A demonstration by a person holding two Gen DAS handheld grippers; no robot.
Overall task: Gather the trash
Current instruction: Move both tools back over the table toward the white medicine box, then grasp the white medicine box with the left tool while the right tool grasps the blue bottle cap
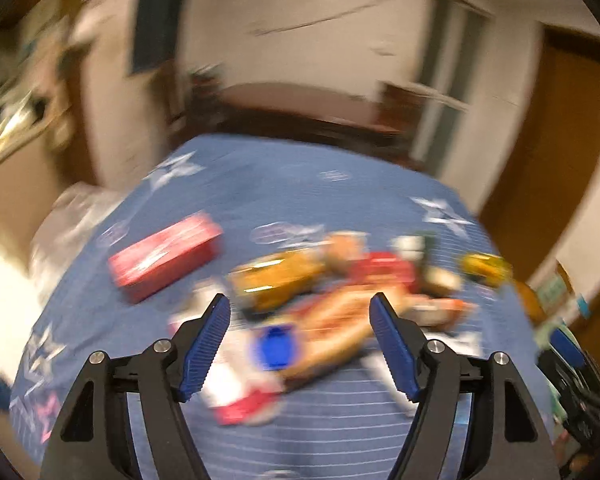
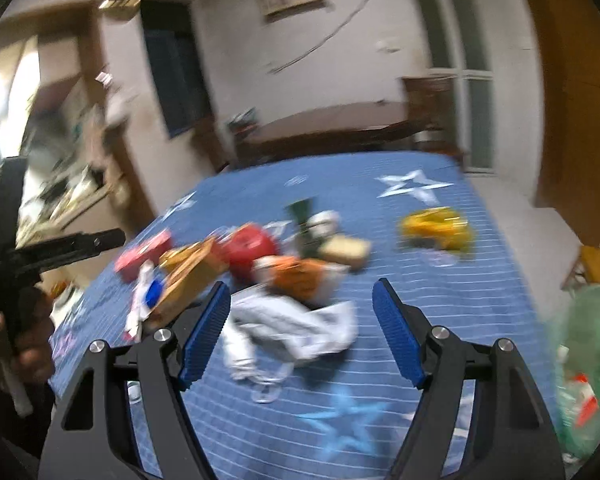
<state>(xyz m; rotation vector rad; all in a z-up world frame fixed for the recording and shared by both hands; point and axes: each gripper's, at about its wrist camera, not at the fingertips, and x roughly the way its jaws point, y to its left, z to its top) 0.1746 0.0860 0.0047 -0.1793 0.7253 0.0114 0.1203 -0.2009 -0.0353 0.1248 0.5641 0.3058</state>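
Note:
A heap of trash lies on a blue star-patterned cloth (image 1: 300, 192) over a table. In the left wrist view: a red box (image 1: 166, 256), an orange-yellow packet (image 1: 278, 276), a wrapper with a blue patch (image 1: 276, 346) and a yellow wrapper (image 1: 486, 268). My left gripper (image 1: 300, 346) is open and empty above the heap's near side. In the right wrist view: crumpled white paper (image 2: 296, 326), an orange wrapper (image 2: 300, 276), a red item (image 2: 250, 246) and the yellow wrapper (image 2: 436, 228). My right gripper (image 2: 302, 336) is open and empty over the white paper. Both views are blurred.
A green plastic bag (image 2: 584, 364) with some trash inside hangs off the table's right edge. The left gripper's black body (image 2: 40, 252) shows at the left of the right wrist view. A dark wooden table (image 2: 332, 126) stands behind.

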